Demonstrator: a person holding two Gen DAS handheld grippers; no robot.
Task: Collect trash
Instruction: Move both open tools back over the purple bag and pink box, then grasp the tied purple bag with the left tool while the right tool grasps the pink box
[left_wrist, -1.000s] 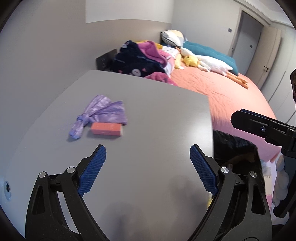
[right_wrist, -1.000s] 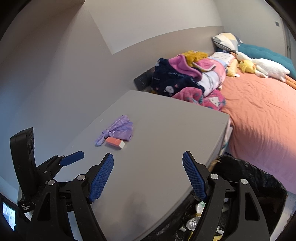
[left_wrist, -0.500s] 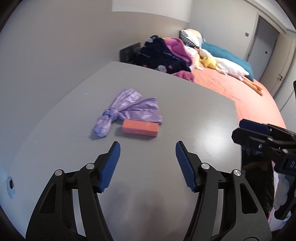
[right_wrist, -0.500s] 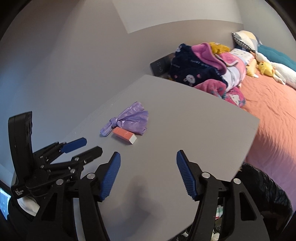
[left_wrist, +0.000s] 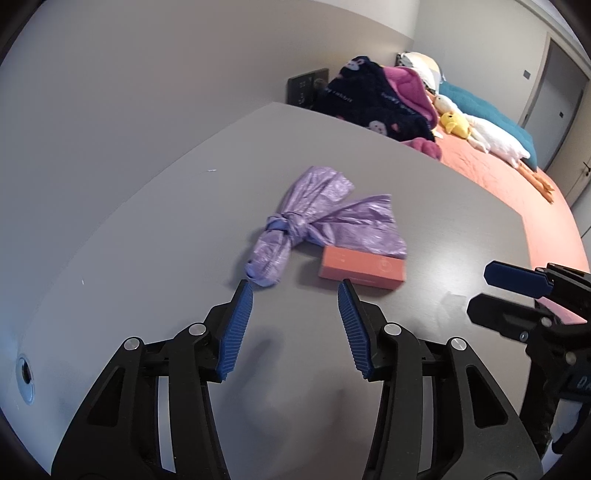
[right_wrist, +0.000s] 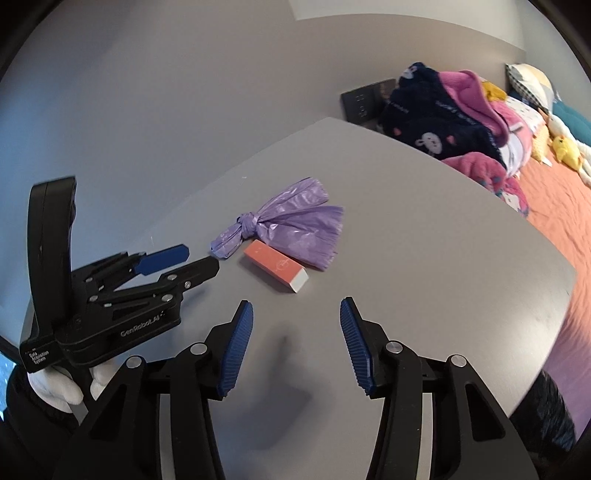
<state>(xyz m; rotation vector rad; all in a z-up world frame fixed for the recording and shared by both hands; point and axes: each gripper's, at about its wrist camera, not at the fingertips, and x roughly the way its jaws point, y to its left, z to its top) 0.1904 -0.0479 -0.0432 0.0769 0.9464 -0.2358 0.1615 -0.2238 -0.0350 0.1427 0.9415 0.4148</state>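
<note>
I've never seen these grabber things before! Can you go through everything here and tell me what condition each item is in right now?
Left tool: open, empty, just short of the bag.
Right tool: open, empty, above the table.
Purple plastic bag: knotted, lying flat on the table.
Small pink cardboard box: closed, lying on its side against the bag.
Grey table: holds the bag and box.
Dark door: closed.

Crinkled glossy purple plastic bag (left_wrist: 325, 218), matt coral cardboard box (left_wrist: 362, 267), smooth matt grey table (left_wrist: 424, 206)
</note>
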